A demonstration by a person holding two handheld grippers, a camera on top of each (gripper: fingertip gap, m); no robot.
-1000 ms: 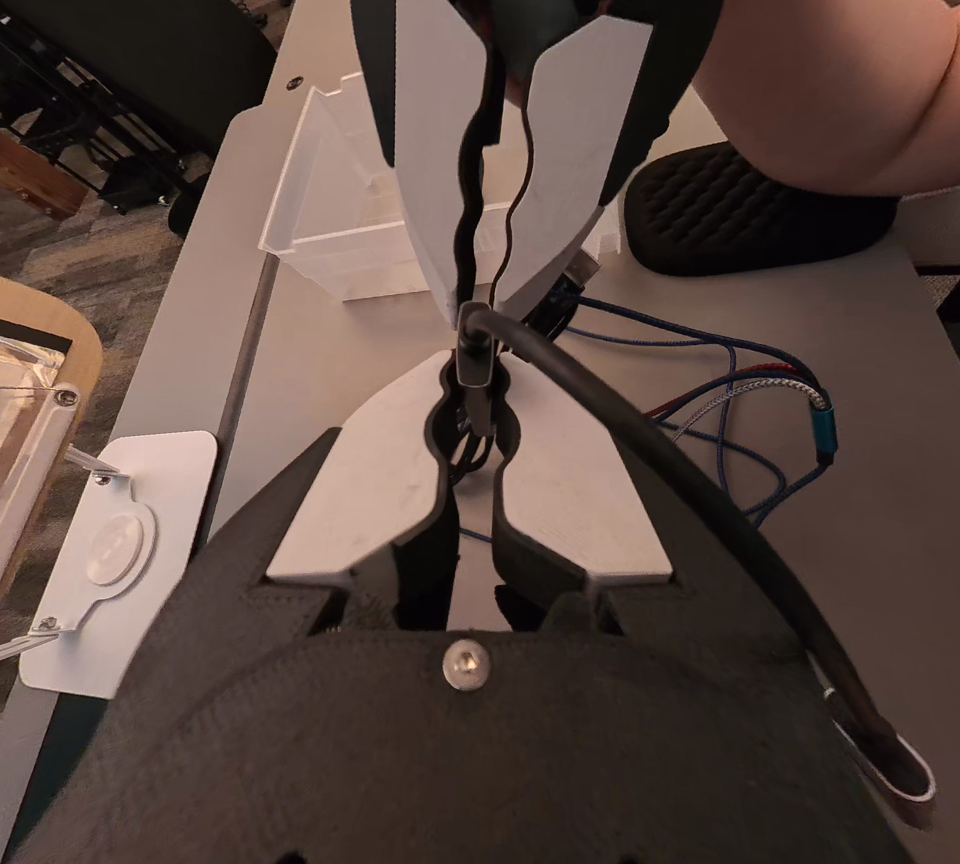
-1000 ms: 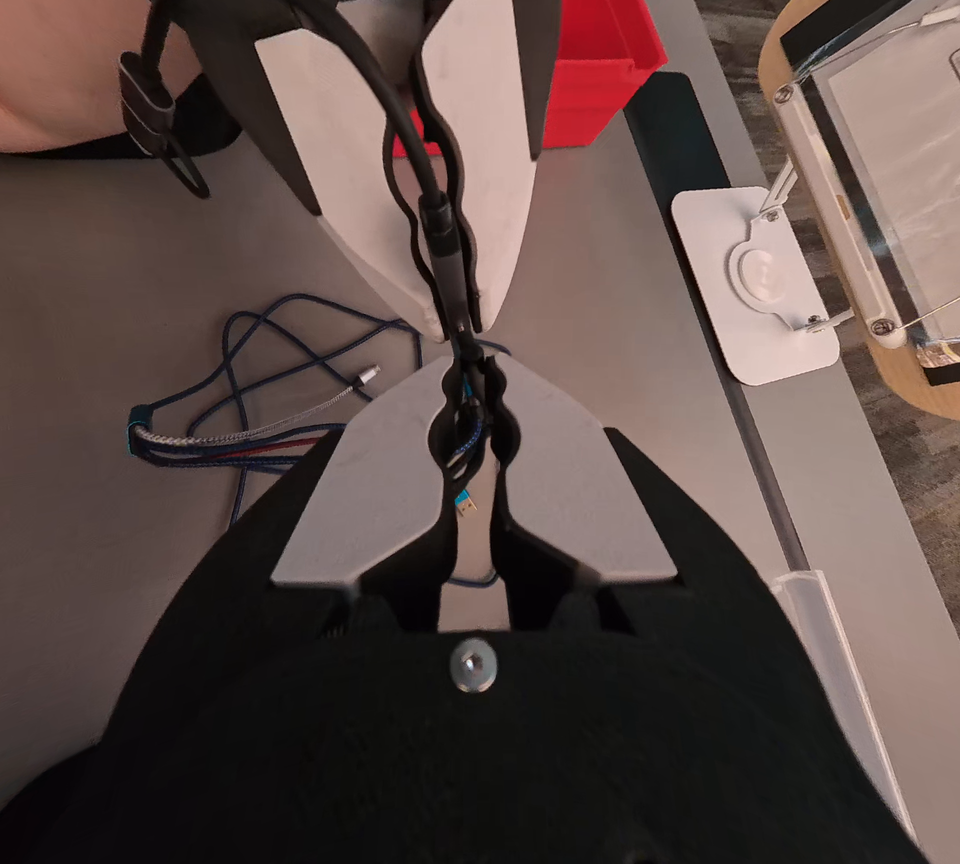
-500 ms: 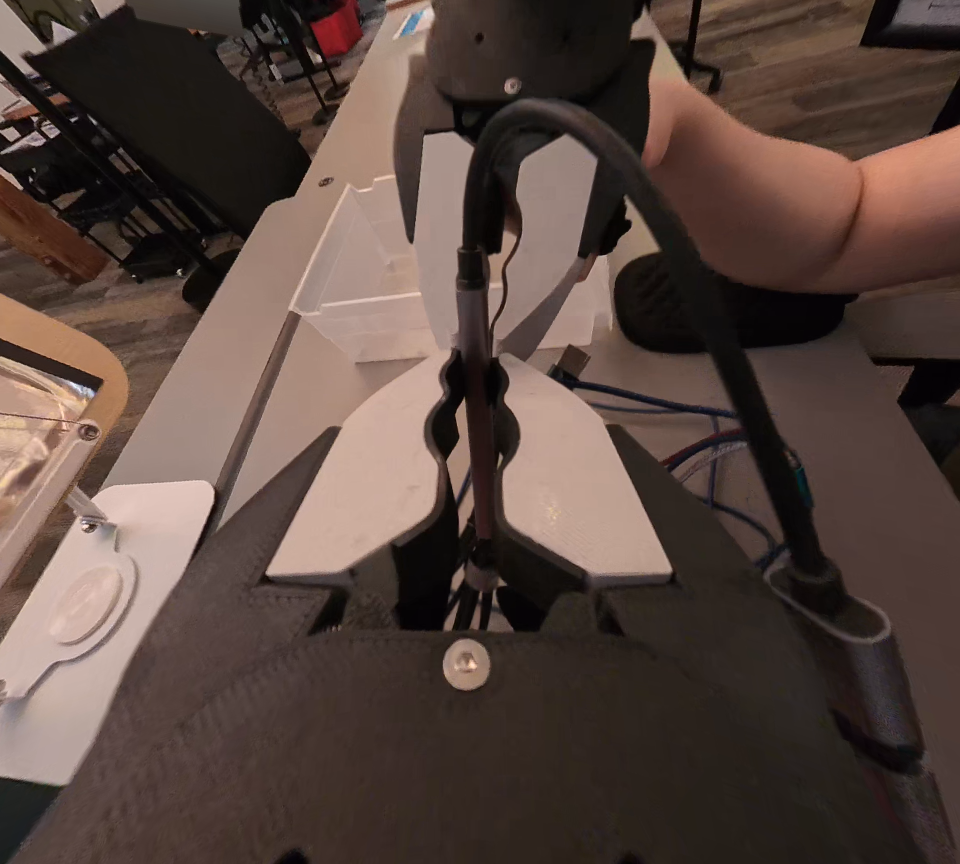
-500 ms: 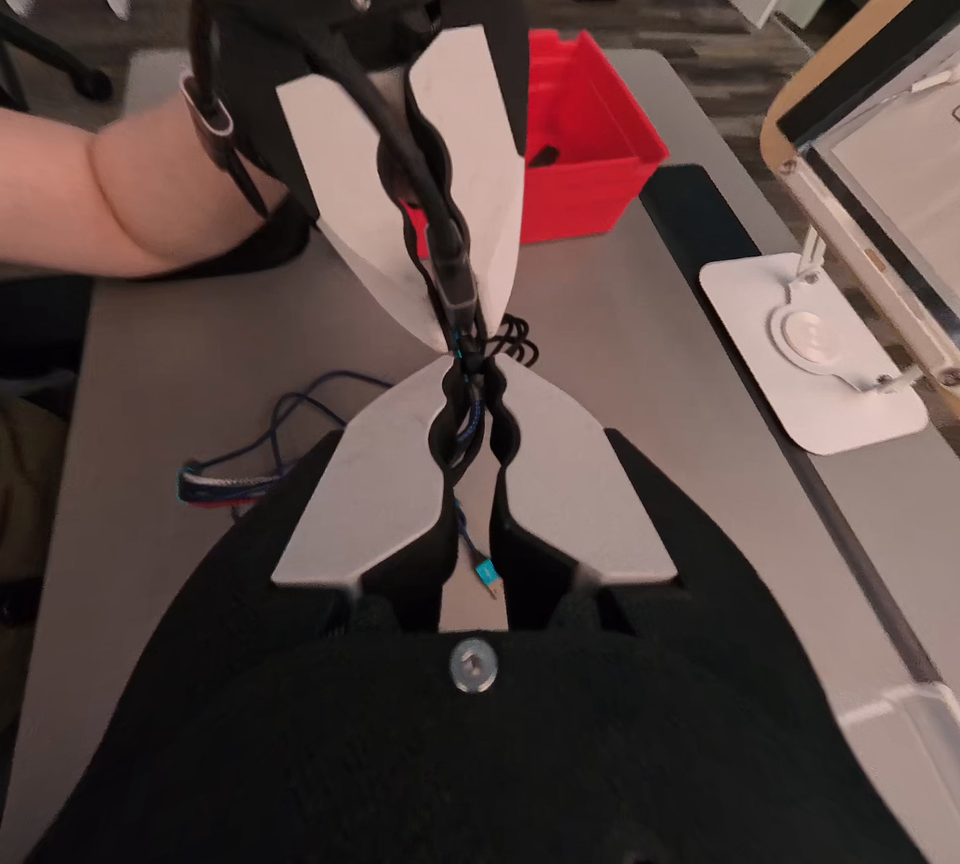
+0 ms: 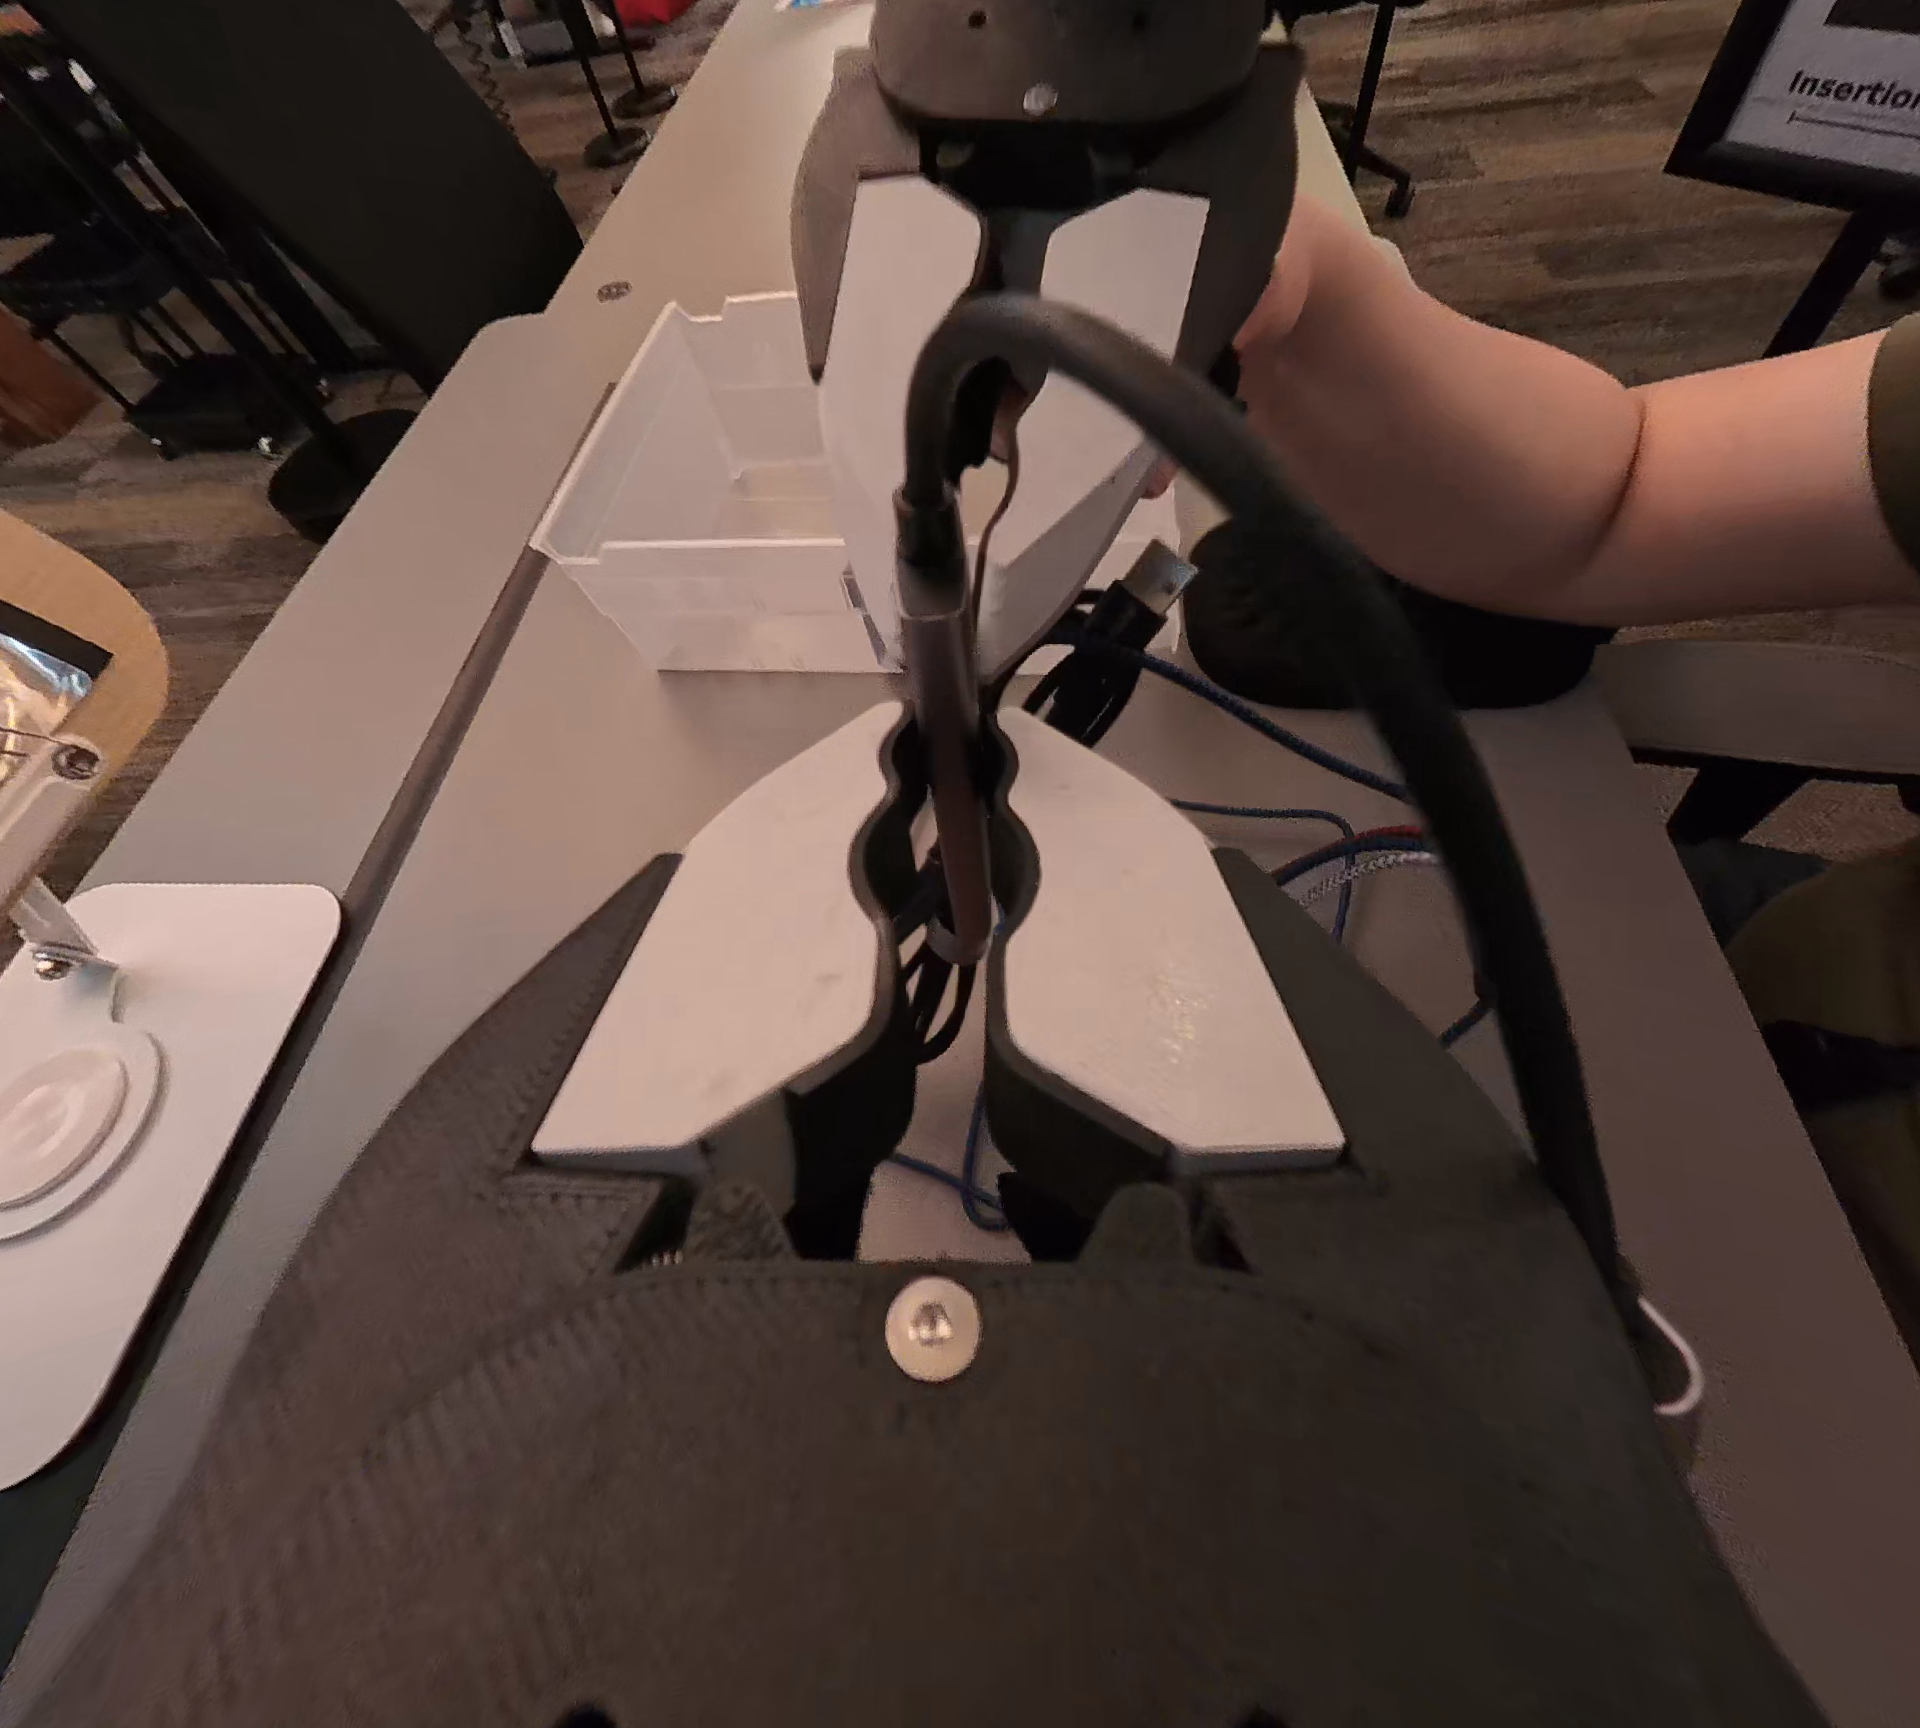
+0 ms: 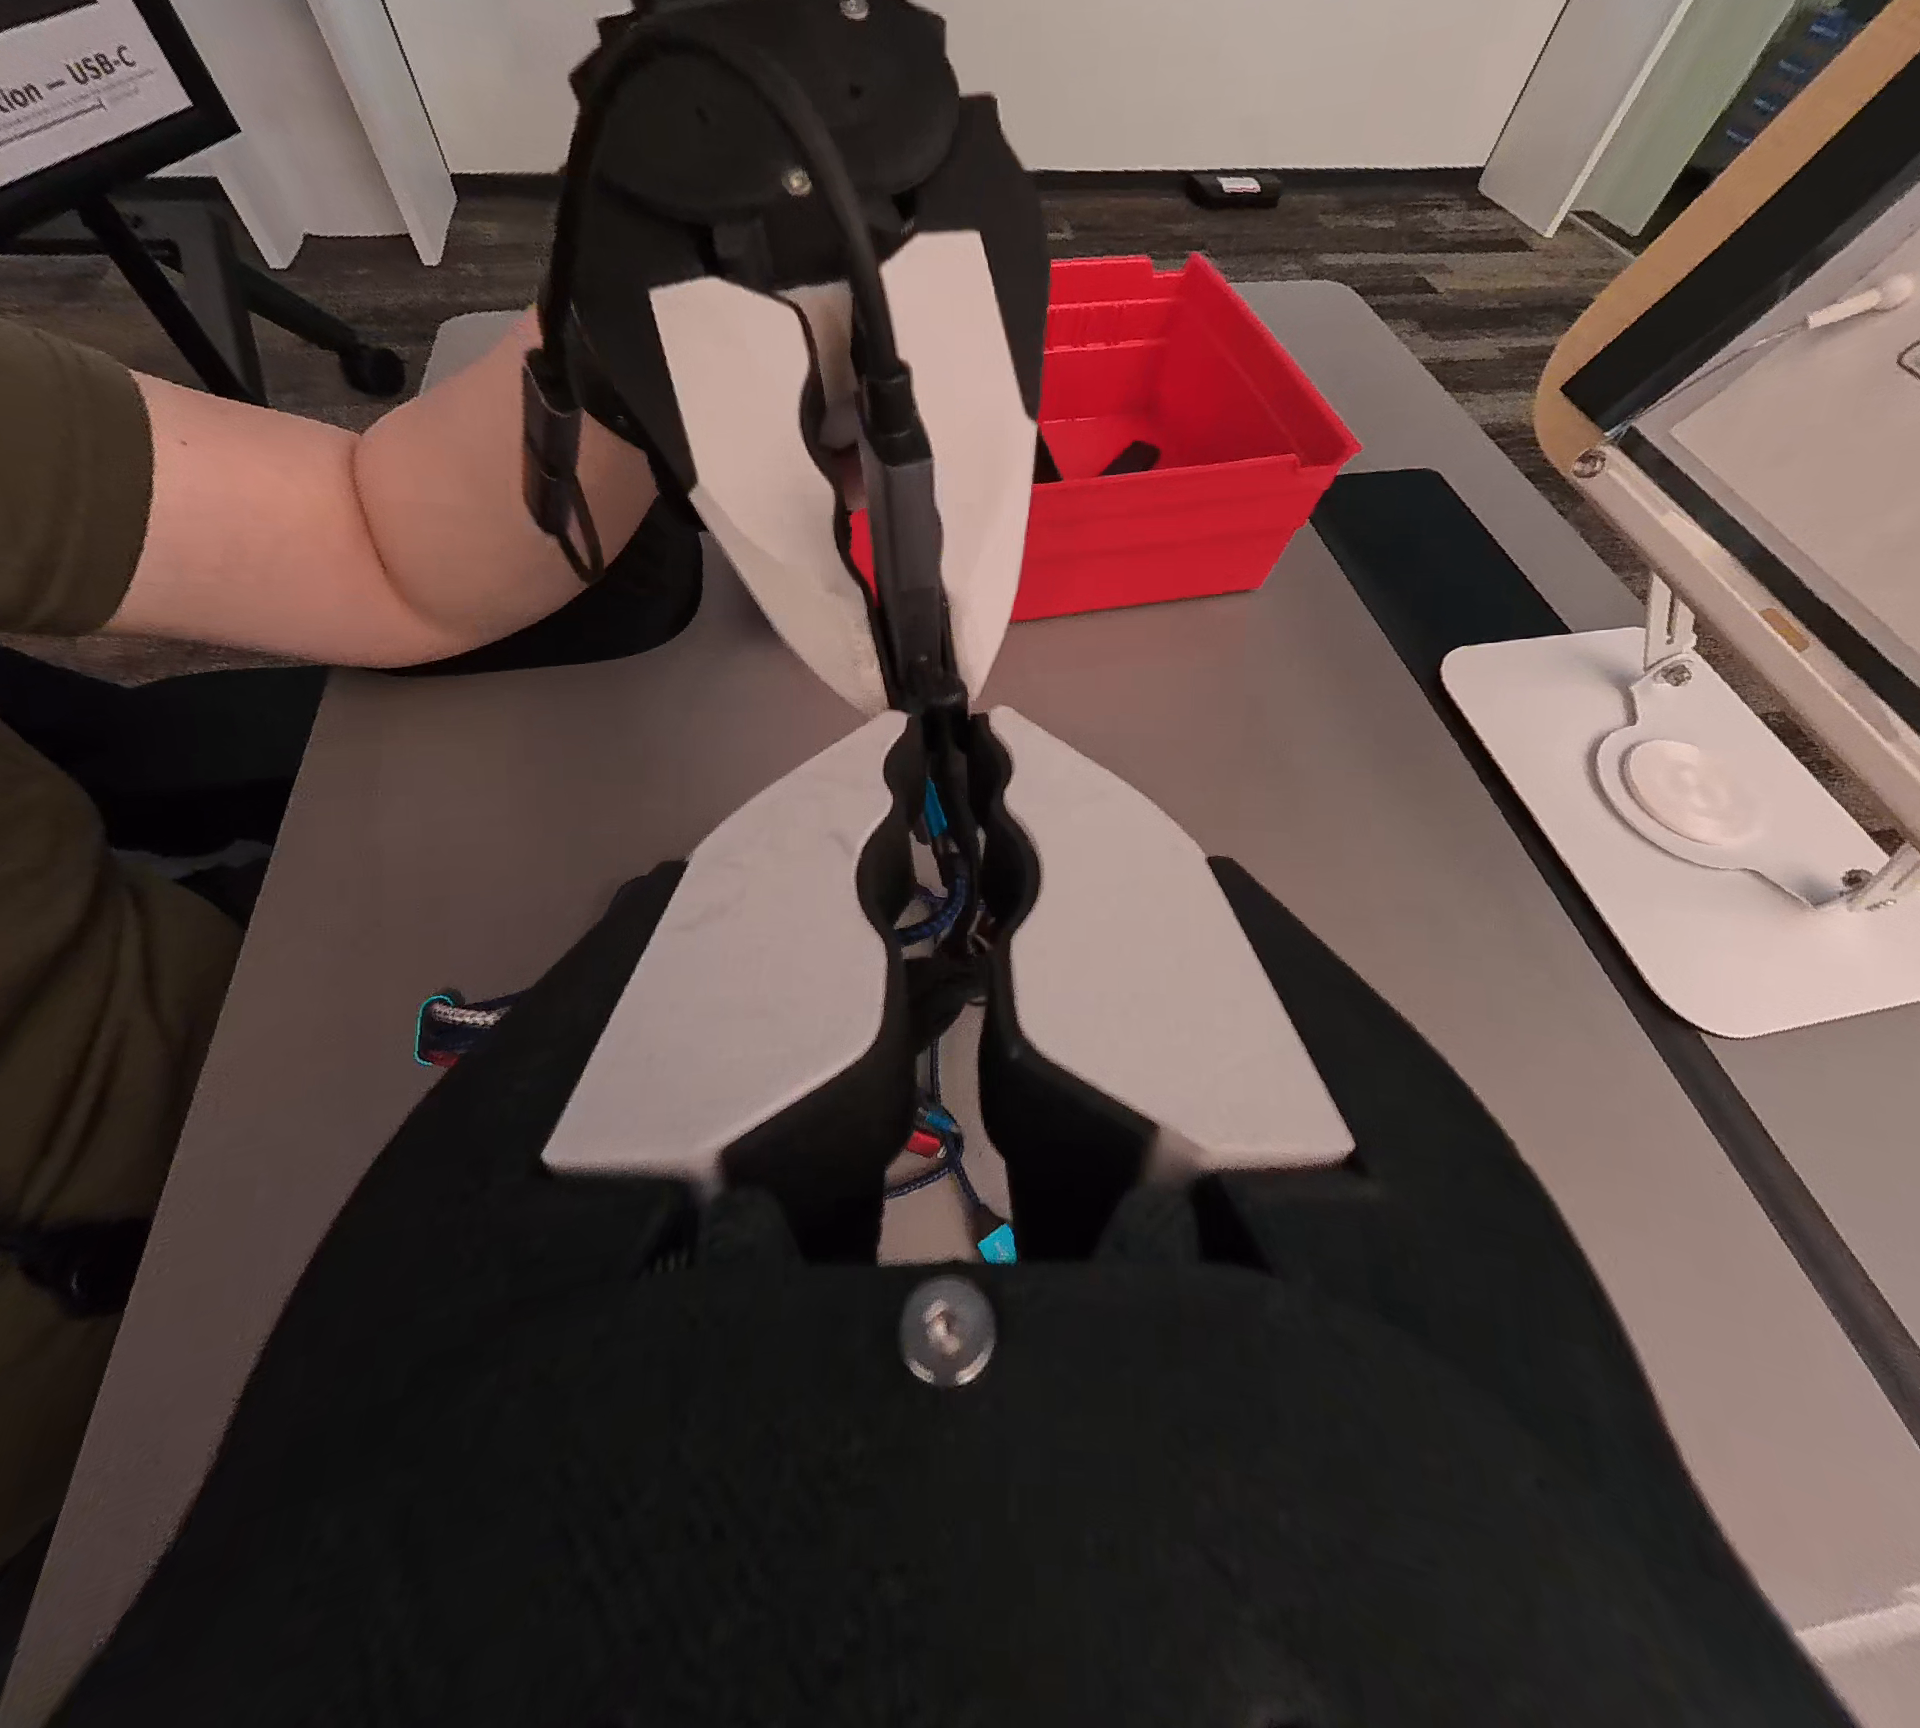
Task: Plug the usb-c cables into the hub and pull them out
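Note:
My left gripper (image 5: 945,733) is shut on the hub (image 5: 940,743), a slim grey bar standing upright between its fingers. The hub's thick black lead (image 5: 1351,598) arcs up and over to the right. My right gripper (image 6: 940,728) faces it tip to tip and is shut on a black usb-c plug (image 6: 951,743) with blue cables (image 6: 940,909) trailing back between its fingers. The plug meets the hub's lower end (image 6: 904,535); I cannot tell whether it is seated. Both grippers are held above the grey table (image 6: 499,795). The right gripper also shows in the left wrist view (image 5: 966,639).
A clear bin (image 5: 717,535) stands behind the right gripper, a red bin (image 6: 1174,473) behind the left. A white stand base (image 6: 1714,805) sits at the table edge. Loose blue and red cables (image 5: 1340,847) and a black pad (image 5: 1351,639) lie on the table. A person's forearm (image 5: 1558,494) reaches in. Only a small space, under 4 cm, lies between the two pairs of fingers.
Both grippers have risen from the table and tilted up together, staying tip to tip. The hub now shows further back between my left fingers.

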